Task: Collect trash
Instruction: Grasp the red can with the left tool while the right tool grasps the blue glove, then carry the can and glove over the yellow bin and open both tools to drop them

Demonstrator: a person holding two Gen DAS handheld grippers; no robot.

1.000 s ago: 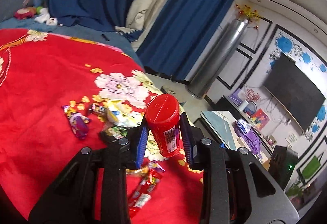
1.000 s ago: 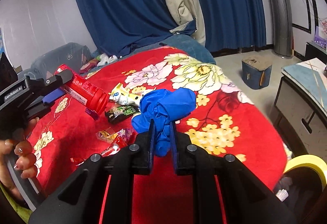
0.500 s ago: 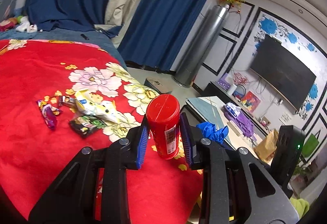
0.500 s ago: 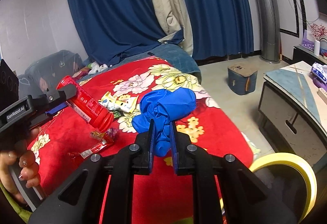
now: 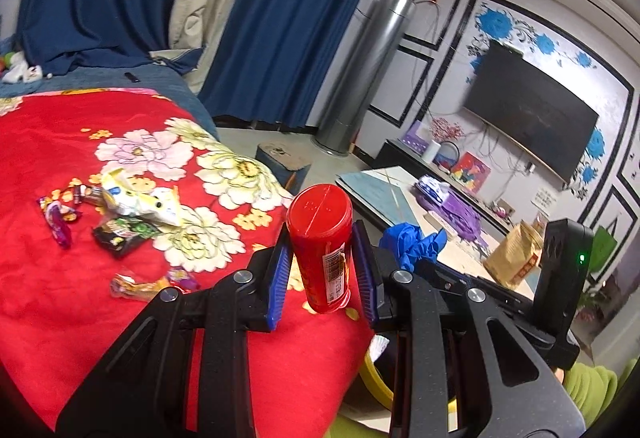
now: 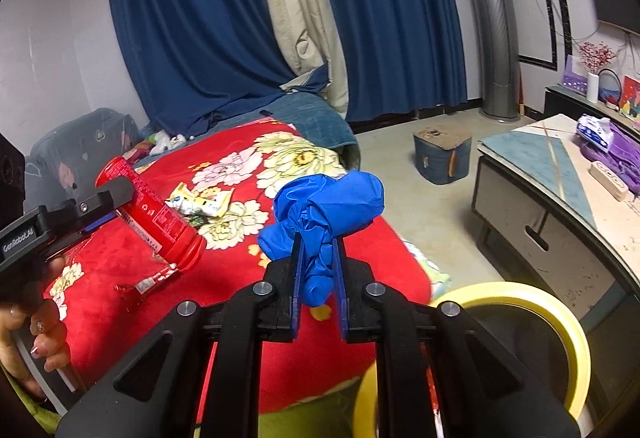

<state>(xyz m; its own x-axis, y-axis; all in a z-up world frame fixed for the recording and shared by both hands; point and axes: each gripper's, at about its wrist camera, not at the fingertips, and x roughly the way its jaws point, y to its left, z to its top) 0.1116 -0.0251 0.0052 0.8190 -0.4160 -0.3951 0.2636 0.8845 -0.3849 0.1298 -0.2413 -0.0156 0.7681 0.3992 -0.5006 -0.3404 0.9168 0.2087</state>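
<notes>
My left claw (image 5: 322,262) is clamped on a red can (image 5: 322,250), blue pads pressed to its sides. The can's long axis runs along the fingers, its flat end toward the camera, and it is carried in the air above the bed's edge. In the right wrist view it slants, one end low and toward the middle of the picture. My right claw (image 6: 318,270) is nearly closed, pinching a blue glove (image 6: 326,206), a crumpled wad bulging above the pads with one end hanging between them.

The bed (image 5: 52,142) carries a red cover printed with large pale flowers. Wrappers (image 5: 132,204) lie scattered on it, well apart from both claws. A yellow bin (image 6: 576,334) stands below and right of the right claw, only its rim in view. Blue curtains (image 6: 192,22) hang behind the bed. A low worktop (image 6: 540,166) stands to the right and a television (image 5: 532,118) hangs on the wall.

The can is glossy red, with a barcode label on its side. A hand (image 6: 36,334) grips the left handle.
</notes>
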